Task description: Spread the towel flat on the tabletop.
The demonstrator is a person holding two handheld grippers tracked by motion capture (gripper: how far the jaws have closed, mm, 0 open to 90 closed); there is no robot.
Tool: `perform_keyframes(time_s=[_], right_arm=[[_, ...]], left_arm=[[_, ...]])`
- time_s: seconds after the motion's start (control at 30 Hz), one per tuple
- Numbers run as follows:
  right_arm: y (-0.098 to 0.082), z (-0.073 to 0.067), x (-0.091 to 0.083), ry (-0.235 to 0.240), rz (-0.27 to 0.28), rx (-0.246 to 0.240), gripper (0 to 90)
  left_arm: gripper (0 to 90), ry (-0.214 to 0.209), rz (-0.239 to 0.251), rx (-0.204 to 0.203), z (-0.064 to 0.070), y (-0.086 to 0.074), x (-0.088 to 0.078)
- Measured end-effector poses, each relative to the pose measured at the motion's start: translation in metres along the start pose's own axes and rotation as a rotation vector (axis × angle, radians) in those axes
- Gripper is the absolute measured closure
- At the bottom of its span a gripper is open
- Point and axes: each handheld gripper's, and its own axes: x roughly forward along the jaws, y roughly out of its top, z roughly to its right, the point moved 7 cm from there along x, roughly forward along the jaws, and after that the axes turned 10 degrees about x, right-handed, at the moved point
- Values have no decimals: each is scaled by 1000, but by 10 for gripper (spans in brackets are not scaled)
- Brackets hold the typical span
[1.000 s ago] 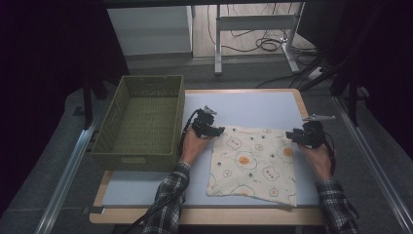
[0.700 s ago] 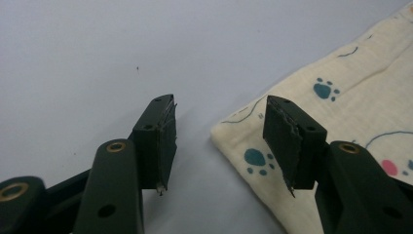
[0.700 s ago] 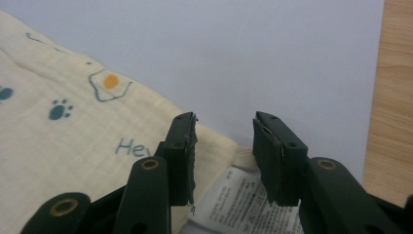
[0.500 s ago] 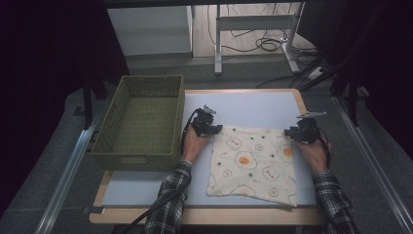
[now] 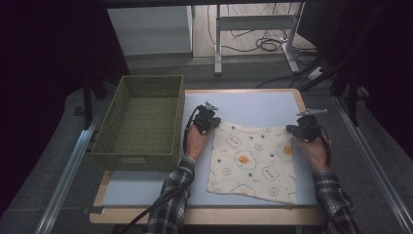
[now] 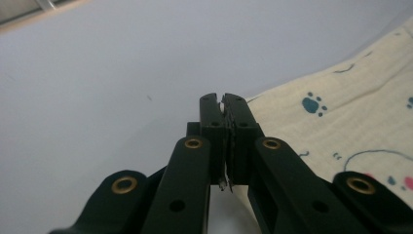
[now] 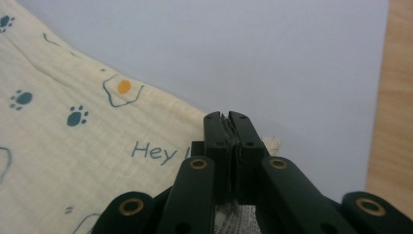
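High view shows the cloth (image 5: 253,163) flat on the tabletop (image 5: 253,105), both sets of fingers, left gripper (image 5: 210,123) and right gripper (image 5: 303,130), having just closed onto its two far corners, its body stretching toward the near edge.

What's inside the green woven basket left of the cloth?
The green woven basket looks empty in the high view: its mesh floor shows bare. The strip of floor just behind its near wall is hidden by that wall.

I see the cloth (image 5: 253,163) lying flat on the table (image 5: 253,105), right of the basket (image 5: 139,122). My left gripper (image 5: 210,124) sits at its far left corner, my right gripper (image 5: 297,130) at its far right corner
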Motion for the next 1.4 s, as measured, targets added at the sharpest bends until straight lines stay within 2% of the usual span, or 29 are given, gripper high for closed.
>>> perform_keyframes(time_s=[0.07, 0.13, 0.27, 0.37, 0.5, 0.6, 0.67, 0.87, 1.07, 1.1, 1.23, 1.4], right_arm=[[9, 1, -3, -11, 22, -9, 877], [19, 1, -8, -9, 56, -6, 876], [20, -3, -15, 2, 68, -7, 874], [10, -6, -24, 23, 84, -6, 873], [-3, -10, -39, 61, 98, 3, 874], [-12, -14, -50, 75, 102, -14, 873], [-18, -18, -56, 88, 106, -20, 872], [-35, -29, -74, 116, 117, -38, 873], [-53, -40, -89, 144, 116, -45, 872], [-56, -41, -91, 148, 115, -44, 872], [-70, -48, -100, 170, 110, -46, 872], [-85, -57, -111, 187, 107, -57, 872]], left_arm=[[881, 24, 17, -9, -7, 9, -4], [880, 13, 43, -24, -7, 15, -9], [876, 21, 50, 30, 6, 13, -17], [876, 2, 82, 31, 16, 9, -26], [876, -1, 86, 57, 26, 3, -36], [873, -12, 104, 43, 36, -2, -44], [871, -41, 122, 34, 42, -4, -49], [871, -53, 120, 62, 57, -15, -61], [870, -72, 119, 61, 69, -37, -70], [870, -84, 127, 49, 72, -41, -72], [869, -107, 130, 56, 79, -52, -80], [868, -129, 129, 93, 96, -56, -87]])
